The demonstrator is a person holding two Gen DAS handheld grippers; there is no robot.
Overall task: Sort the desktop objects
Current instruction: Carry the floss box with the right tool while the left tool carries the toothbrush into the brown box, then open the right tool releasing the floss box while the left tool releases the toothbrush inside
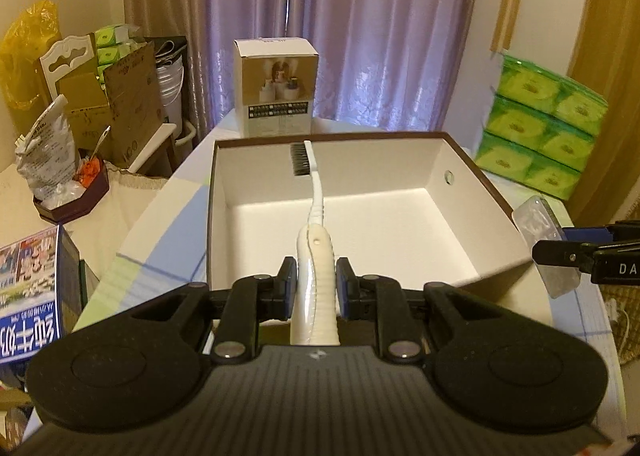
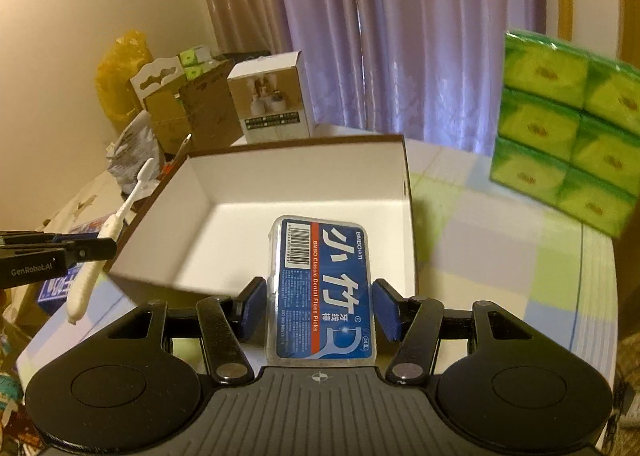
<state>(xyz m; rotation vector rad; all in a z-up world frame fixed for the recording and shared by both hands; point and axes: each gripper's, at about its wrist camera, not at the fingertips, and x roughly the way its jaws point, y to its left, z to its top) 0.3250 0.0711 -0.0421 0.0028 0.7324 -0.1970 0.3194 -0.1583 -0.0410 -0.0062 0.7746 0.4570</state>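
Observation:
My left gripper (image 1: 317, 276) is shut on the handle of a white toothbrush (image 1: 316, 196). Its black bristles reach over the far wall of an open white box (image 1: 400, 164) with a brown rim. In the right wrist view the same toothbrush (image 2: 120, 216) hangs just outside the box's left wall, held by the left gripper (image 2: 94, 247). My right gripper (image 2: 320, 296) is shut on a blue dental floss pick case (image 2: 324, 288), above the near edge of the box (image 2: 300, 172). From the left wrist view, the right gripper (image 1: 560, 246) and the clear case (image 1: 536, 216) sit by the box's right corner.
A small picture carton (image 1: 276, 96) stands behind the box at the table's far end. Stacked green tissue packs (image 2: 568, 128) fill the right side. Cardboard boxes (image 1: 112, 104), a plastic bag and a dark tray (image 1: 72, 200) crowd a surface on the left. A checked cloth (image 2: 500, 248) covers the table.

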